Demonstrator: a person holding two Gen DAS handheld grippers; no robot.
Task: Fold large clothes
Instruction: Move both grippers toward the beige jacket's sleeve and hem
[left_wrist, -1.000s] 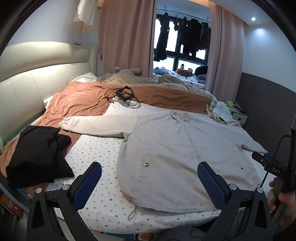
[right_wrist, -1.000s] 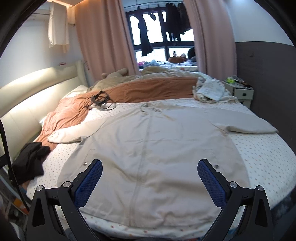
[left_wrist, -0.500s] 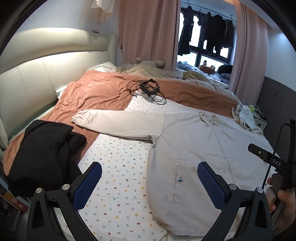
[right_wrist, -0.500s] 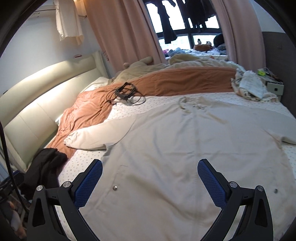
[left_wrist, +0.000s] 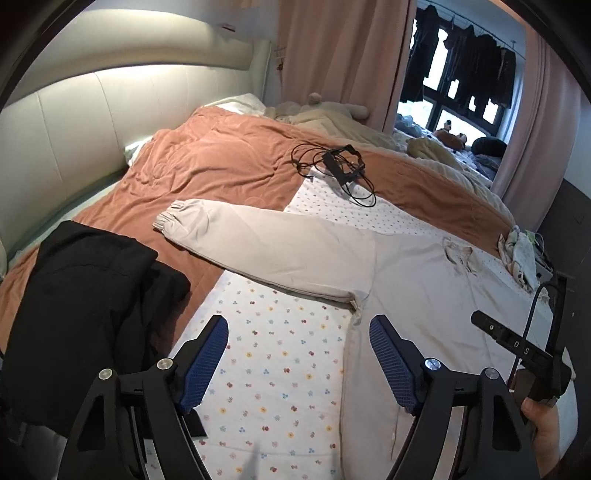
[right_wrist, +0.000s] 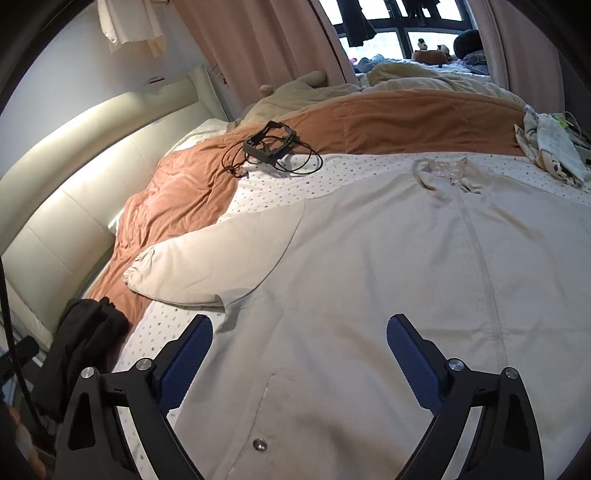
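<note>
Left wrist view: the left gripper (left_wrist: 297, 363) hangs over the dotted bedsheet (left_wrist: 266, 350) at the armpit of a beige jacket (left_wrist: 424, 295) spread flat on the bed. Its blue pads stand apart, having just been closing, and nothing lies between them. The jacket's sleeve (left_wrist: 258, 240) reaches left onto the orange blanket (left_wrist: 221, 158). A black garment (left_wrist: 81, 314) lies crumpled at the left; a black frame with cables (left_wrist: 343, 166) sits beyond.

Right wrist view: the right gripper (right_wrist: 299, 362) hovers above the jacket's (right_wrist: 369, 277) front panel, jaws wide, having just been narrowing slightly, gripping nothing. A snap button (right_wrist: 259, 444) shows near the bottom.
</note>
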